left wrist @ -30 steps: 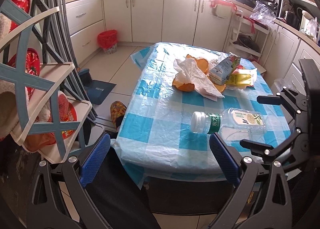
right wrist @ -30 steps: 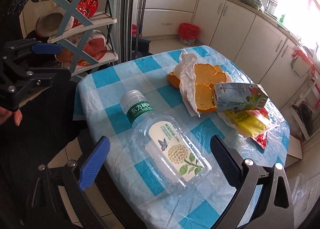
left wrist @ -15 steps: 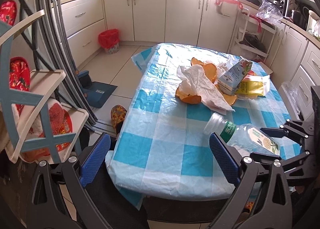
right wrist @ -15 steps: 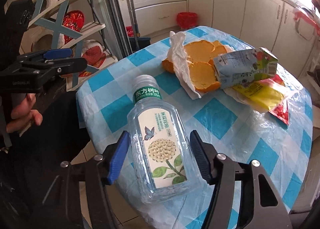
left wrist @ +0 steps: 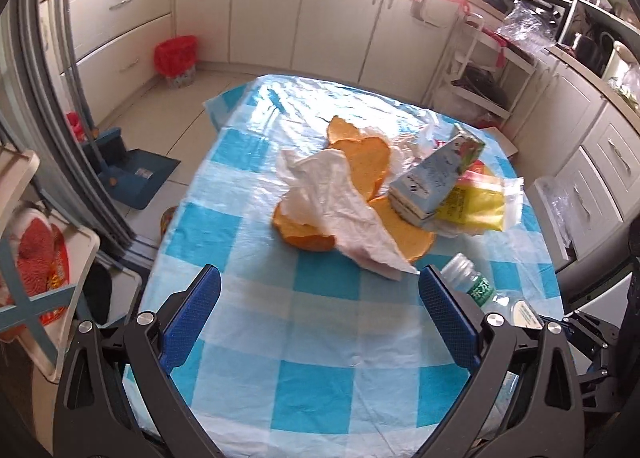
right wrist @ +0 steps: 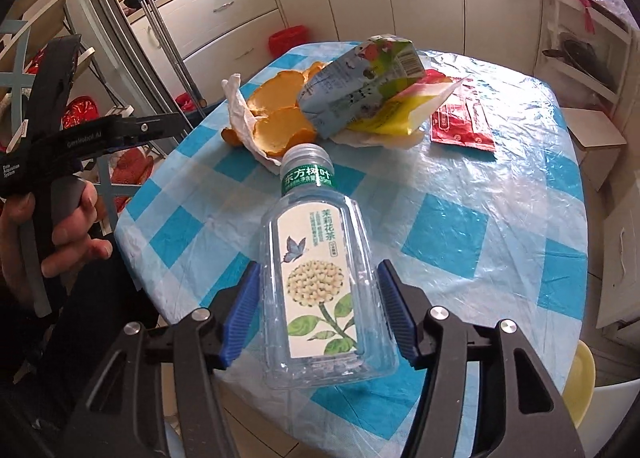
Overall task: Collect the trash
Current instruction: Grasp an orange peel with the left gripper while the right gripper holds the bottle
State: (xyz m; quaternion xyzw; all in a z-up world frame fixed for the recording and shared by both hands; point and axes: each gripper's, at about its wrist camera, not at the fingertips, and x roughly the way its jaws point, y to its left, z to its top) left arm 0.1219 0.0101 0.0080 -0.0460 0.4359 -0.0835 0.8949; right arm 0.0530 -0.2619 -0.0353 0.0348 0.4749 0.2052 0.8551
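So the right gripper (right wrist: 318, 316) has its blue pads (right wrist: 243, 310) pressed up against both sides of the clear plastic bottle (right wrist: 320, 278), and the jaws have just been closing in on it. It's the empty tea bottle with the flower-and-butterfly label and the green neck band, cap end pointing away toward the middle of the table (right wrist: 460, 225). The bottle looks tilted, neck up, over the near edge of the blue-and-white checked tablecloth; I can't tell whether its base touches the cloth.

The left gripper (left wrist: 320, 318) is spread wide with nothing between its pads, hanging over a bare patch of the cloth. From its camera the bottle's neck (left wrist: 474, 284) pokes out just past the right-hand pad.

Rest of the trash is piled further in: orange peels (left wrist: 364, 165) with a crumpled white tissue (left wrist: 340, 201) draped across them, a squashed drink carton (left wrist: 436, 177) leaning on a yellow wrapper (left wrist: 476, 205), and a red sachet (right wrist: 464, 121) just beside that, seen from the right camera. The tissue's tip lies just ahead of the left gripper.

Around the table: white kitchen cabinets, a red bin (left wrist: 176, 59) on the floor by the drawers, a blue dustpan (left wrist: 136, 173), and a shelf rack with red slippers (left wrist: 38, 254) off to the left. The person's hand (right wrist: 68, 225) holding the left tool shows in the right camera.
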